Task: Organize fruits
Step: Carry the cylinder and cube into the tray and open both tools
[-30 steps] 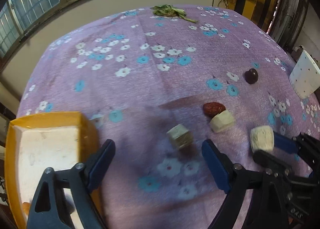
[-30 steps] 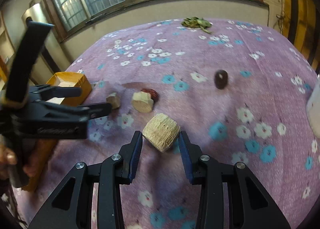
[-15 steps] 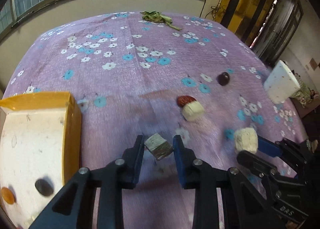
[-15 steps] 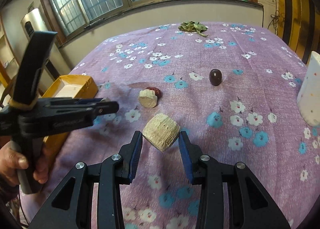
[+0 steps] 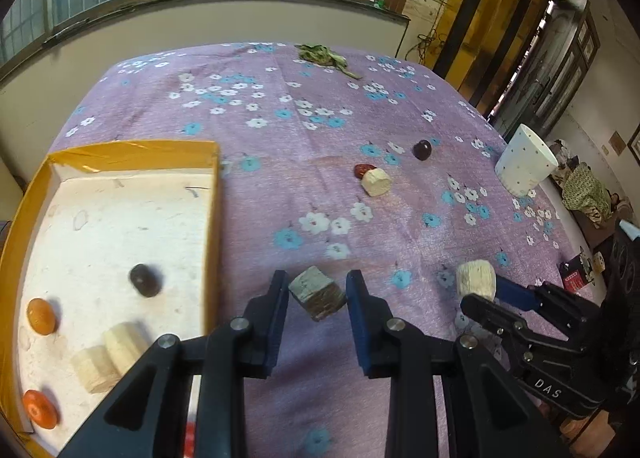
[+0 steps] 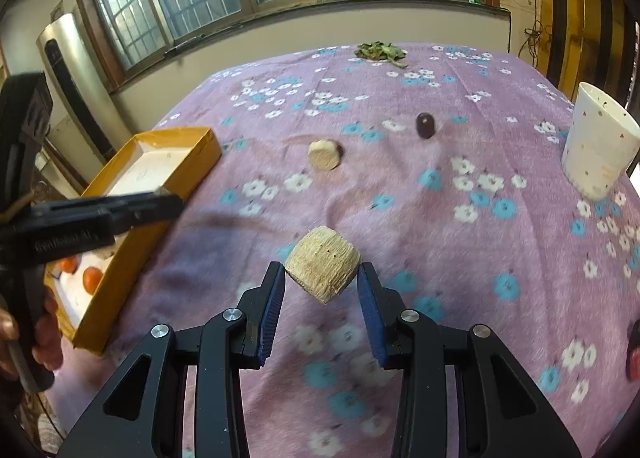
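Observation:
My left gripper (image 5: 318, 294) is shut on a small greyish-beige fruit chunk (image 5: 318, 293), held above the cloth just right of the yellow box (image 5: 212, 217). The box holds two orange fruits (image 5: 41, 316), a dark round fruit (image 5: 144, 279) and two pale chunks (image 5: 108, 356). My right gripper (image 6: 322, 284) is shut on a pale ribbed chunk (image 6: 323, 264), lifted above the cloth; it also shows in the left wrist view (image 5: 476, 280). On the cloth lie a pale chunk (image 5: 376, 182), a red date (image 5: 363, 169) and a dark plum (image 5: 422, 149).
A white dotted cup (image 5: 524, 165) stands at the table's right edge. A heap of green leaves (image 5: 322, 55) lies at the far edge. The purple flowered cloth (image 5: 280, 129) covers the table. The left gripper's body (image 6: 92, 213) crosses over the box in the right wrist view.
My left gripper closed on the greyish chunk, lifted it and moved toward the yellow box. My right gripper rose with its ribbed chunk still held.

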